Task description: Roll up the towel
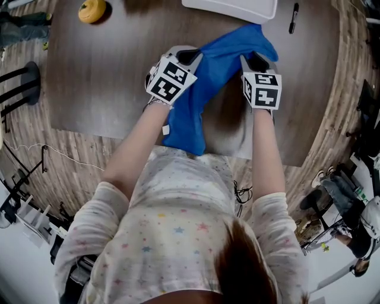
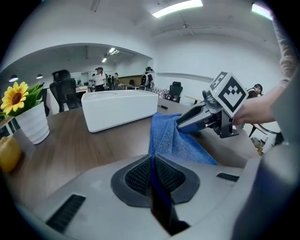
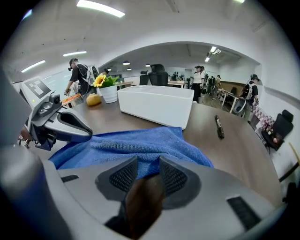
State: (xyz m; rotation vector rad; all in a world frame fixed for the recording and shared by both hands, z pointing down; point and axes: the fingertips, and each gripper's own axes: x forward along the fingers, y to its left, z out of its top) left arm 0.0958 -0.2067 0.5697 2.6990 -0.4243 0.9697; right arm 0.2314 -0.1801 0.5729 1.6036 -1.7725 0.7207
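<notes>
A blue towel (image 1: 202, 101) lies bunched on the wooden table (image 1: 101, 89), and its near end hangs over the front edge. My left gripper (image 1: 189, 56) is at the towel's left side. In the left gripper view its jaws (image 2: 153, 159) are shut on a fold of the blue cloth (image 2: 176, 140). My right gripper (image 1: 257, 61) is at the towel's right side. In the right gripper view its jaws (image 3: 149, 161) stand a little apart, with the towel's edge (image 3: 136, 145) at their mouth and brown table showing in the gap. Each gripper appears in the other's view (image 2: 180, 124) (image 3: 86, 133), tips on the cloth.
A white tub (image 1: 234, 9) stands just behind the towel, with a black pen (image 1: 293, 18) to its right. A yellow fruit (image 1: 92, 10) sits at the far left, next to a white pot with a sunflower (image 2: 30, 122). Chairs and people stand beyond the table.
</notes>
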